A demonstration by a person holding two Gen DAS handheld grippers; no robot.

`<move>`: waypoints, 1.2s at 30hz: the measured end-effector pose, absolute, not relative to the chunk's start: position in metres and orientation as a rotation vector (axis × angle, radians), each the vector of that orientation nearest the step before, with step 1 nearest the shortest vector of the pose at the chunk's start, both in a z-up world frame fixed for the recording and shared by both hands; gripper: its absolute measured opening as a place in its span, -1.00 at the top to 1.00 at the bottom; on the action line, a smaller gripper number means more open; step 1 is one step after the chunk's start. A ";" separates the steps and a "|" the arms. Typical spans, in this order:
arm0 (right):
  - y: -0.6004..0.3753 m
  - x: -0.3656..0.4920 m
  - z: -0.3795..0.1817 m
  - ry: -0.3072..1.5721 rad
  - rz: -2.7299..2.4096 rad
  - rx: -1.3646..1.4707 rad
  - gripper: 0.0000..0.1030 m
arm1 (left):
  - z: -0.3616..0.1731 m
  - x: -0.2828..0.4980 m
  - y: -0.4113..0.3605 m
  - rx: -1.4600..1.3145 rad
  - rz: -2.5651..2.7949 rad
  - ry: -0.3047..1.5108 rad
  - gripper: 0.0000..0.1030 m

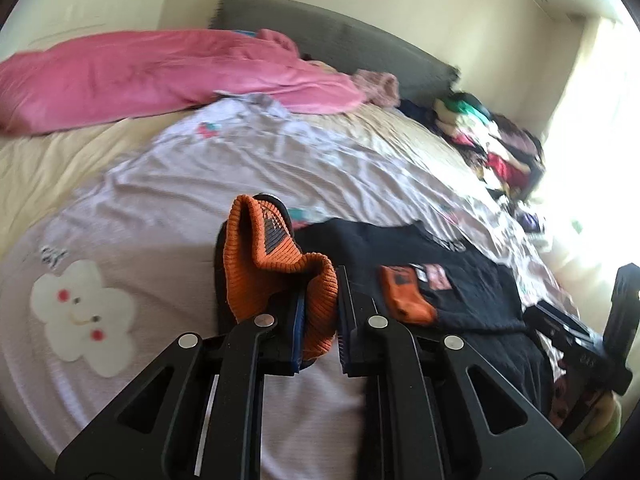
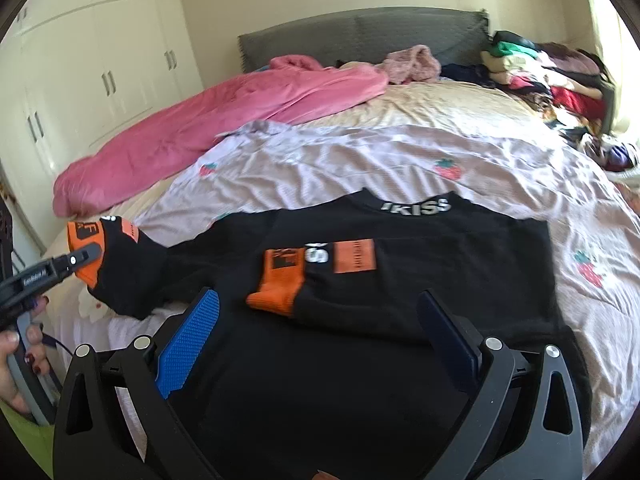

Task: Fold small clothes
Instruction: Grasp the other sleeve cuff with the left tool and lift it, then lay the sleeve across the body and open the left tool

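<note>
Black sweater with orange cuffs, lilac strawberry-print sheet, pink blanket, grey headboard.

Daylight floods in right of the bed, blowing out that edge; both fisheye views bend outward, slightly motion-blurred.

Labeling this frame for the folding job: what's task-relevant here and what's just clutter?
In play:
black sweater
its orange left cuff, pinched in the left gripper
other orange cuff, folded onto the sweater
right gripper, open above it

Lying about:
pink blanket
clothes pile
strawberry sheet
</note>
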State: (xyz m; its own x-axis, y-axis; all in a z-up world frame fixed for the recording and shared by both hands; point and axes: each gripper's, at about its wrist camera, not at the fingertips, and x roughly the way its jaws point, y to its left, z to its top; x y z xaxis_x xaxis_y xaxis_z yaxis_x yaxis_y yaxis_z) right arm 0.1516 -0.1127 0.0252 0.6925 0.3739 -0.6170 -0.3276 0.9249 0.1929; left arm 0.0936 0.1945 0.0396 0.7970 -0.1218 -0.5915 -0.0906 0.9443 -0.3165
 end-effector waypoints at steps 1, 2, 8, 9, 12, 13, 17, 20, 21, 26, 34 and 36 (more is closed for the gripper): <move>-0.120 0.151 0.026 0.700 0.384 0.082 -0.91 | 0.040 0.097 0.185 -0.332 -0.033 0.657 0.87; -0.126 0.151 0.026 0.697 0.378 0.093 -0.91 | 0.041 0.100 0.176 -0.322 -0.051 0.664 0.87; -0.172 0.144 0.032 0.670 0.329 0.160 -0.91 | 0.036 0.126 0.123 -0.264 -0.145 0.721 0.88; -0.181 0.142 0.031 0.667 0.319 0.176 -0.91 | 0.033 0.132 0.113 -0.260 -0.160 0.735 0.88; -0.199 0.140 0.030 0.668 0.298 0.200 -0.91 | 0.024 0.143 0.096 -0.260 -0.195 0.773 0.88; -0.206 0.139 0.029 0.667 0.287 0.209 -0.91 | 0.022 0.144 0.090 -0.249 -0.197 0.783 0.88; -0.230 0.133 0.025 0.669 0.248 0.253 -0.91 | 0.012 0.153 0.069 -0.209 -0.211 0.821 0.88; -0.241 0.133 0.020 0.681 0.233 0.274 -0.91 | 0.007 0.157 0.059 -0.205 -0.225 0.837 0.85; -0.244 0.133 0.018 0.686 0.227 0.279 -0.91 | 0.007 0.157 0.057 -0.213 -0.236 0.838 0.80; -0.248 0.137 0.009 0.717 0.220 0.291 -0.91 | 0.016 0.150 0.046 -0.209 -0.286 0.815 0.79; -0.206 0.143 -0.007 0.784 0.292 0.242 -0.91 | 0.019 0.147 0.081 -0.215 -0.142 0.769 0.43; -0.189 0.143 -0.011 0.801 0.326 0.220 -0.91 | 0.014 0.146 0.096 -0.202 -0.073 0.765 0.30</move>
